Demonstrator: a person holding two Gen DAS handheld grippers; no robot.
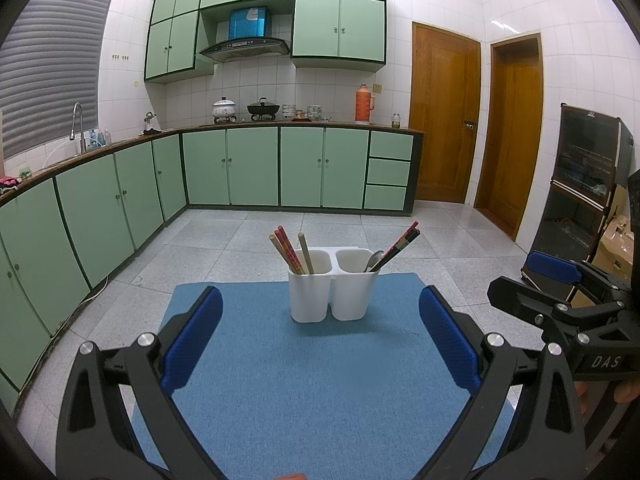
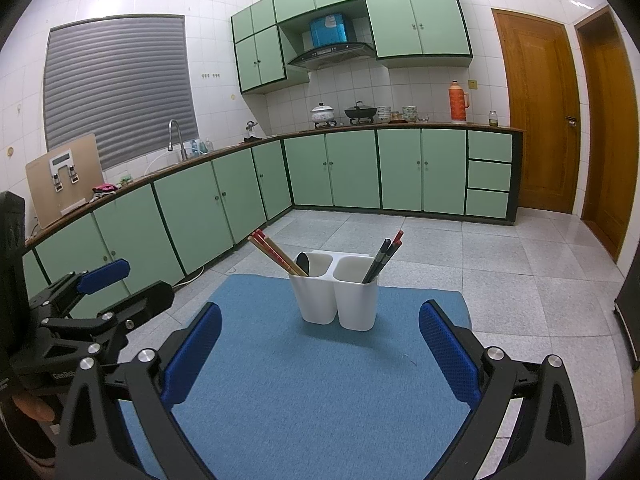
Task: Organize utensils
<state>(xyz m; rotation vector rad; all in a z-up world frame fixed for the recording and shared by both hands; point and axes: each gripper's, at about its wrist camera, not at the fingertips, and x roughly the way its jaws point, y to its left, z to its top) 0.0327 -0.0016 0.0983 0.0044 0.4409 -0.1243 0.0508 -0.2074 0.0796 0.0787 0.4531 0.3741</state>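
A white two-compartment utensil holder (image 1: 332,294) (image 2: 338,298) stands on a blue mat (image 1: 304,380) (image 2: 316,384). In the left wrist view its left cup holds wooden and red chopsticks (image 1: 290,250) and its right cup holds a metal spoon (image 1: 374,260) and dark red-tipped chopsticks (image 1: 402,244). My left gripper (image 1: 320,344) is open and empty, short of the holder. My right gripper (image 2: 320,350) is open and empty, also short of it. In the right wrist view I see light chopsticks (image 2: 276,254) in the left cup and dark ones (image 2: 382,256) in the right.
The mat lies over a grey tiled floor (image 1: 240,240). Green cabinets (image 1: 256,166) line the far and left walls. Wooden doors (image 1: 444,120) are at the right. A dark cabinet (image 1: 588,176) and cardboard boxes (image 1: 616,236) stand at the far right.
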